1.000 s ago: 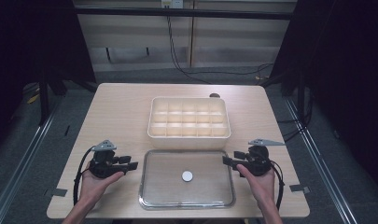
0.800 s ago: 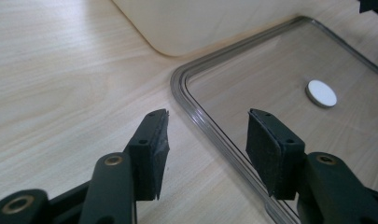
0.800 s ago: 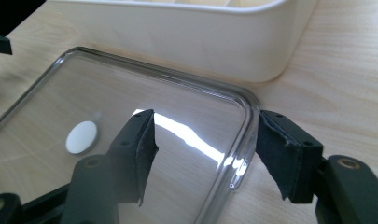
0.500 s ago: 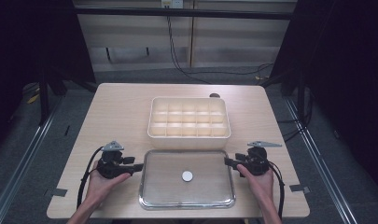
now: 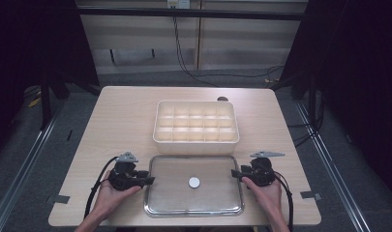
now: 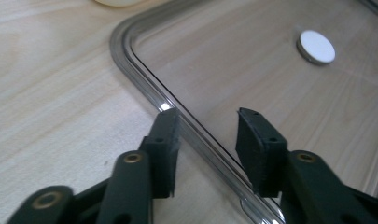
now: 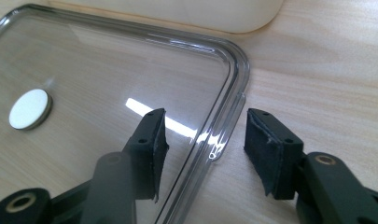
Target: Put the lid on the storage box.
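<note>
A clear plastic lid with a small white round disc at its middle lies flat on the table near the front edge. Behind it stands a cream compartment box, open-topped. My left gripper is open at the lid's left edge; in the left gripper view its jaws straddle the lid's rim, gripper, disc beyond. My right gripper is open at the lid's right edge; the right gripper view shows the gripper with its jaws on either side of the rim.
The wooden table has bare room left, right and behind the box. A small dark object lies behind the box. Tape marks sit at the front corners. Cables trail from both grippers toward the front edge.
Both grippers have moved inward toward the lid's left and right edges. Their jaws now straddle the rim. The lid and box have not moved.
</note>
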The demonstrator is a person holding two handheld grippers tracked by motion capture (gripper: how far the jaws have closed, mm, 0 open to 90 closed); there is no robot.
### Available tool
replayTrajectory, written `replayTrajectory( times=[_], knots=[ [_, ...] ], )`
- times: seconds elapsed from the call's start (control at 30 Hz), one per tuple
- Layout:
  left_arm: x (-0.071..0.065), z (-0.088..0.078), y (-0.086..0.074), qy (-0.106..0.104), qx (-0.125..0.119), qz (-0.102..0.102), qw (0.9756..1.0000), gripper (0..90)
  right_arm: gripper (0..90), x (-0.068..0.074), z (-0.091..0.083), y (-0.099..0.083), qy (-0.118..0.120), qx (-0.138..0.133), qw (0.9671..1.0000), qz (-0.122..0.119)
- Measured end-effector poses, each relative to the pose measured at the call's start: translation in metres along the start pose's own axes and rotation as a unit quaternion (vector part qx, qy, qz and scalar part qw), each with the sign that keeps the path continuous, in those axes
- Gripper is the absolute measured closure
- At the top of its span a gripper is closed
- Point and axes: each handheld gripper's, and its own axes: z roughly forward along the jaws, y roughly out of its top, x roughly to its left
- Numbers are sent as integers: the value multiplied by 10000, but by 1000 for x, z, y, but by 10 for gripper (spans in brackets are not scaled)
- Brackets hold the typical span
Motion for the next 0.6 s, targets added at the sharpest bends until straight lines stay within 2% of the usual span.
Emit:
replayTrajectory(
  times=[0.13, 0.23, 0.37, 0.4, 0.43, 0.47, 0.53, 0.6],
  knots=[
    [-2, 0, -1, 5, 102, 65, 9999, 630, 489, 2, 1, -1, -114, -56, 9997, -205],
    [-2, 0, -3, -27, 118, 26, 9999, 630, 490, 4, 2, -2, -158, -85, 9997, -179],
    [-2, 0, -3, -4, 113, 87, 9999, 636, 502, 3, 2, -3, 0, -146, 9998, 115],
    [-3, 0, -3, 15, 130, 105, 9999, 636, 502, 3, 1, -3, 13, -125, 9996, 236],
    [-2, 0, -3, 1, 163, 115, 9998, 636, 502, 1, 1, -3, 104, -167, 9987, 471],
    [-2, 0, -3, 3, 158, 113, 9998, 636, 502, 1, 1, -3, 104, -167, 9987, 471],
    [-2, 0, -3, 0, 156, 116, 9998, 636, 501, -2, 1, -4, 217, -198, 9970, 718],
    [-3, 0, -3, 10, 156, 115, 9998, 638, 502, -6, 0, -6, 377, -289, 9934, 1041]
  ],
)
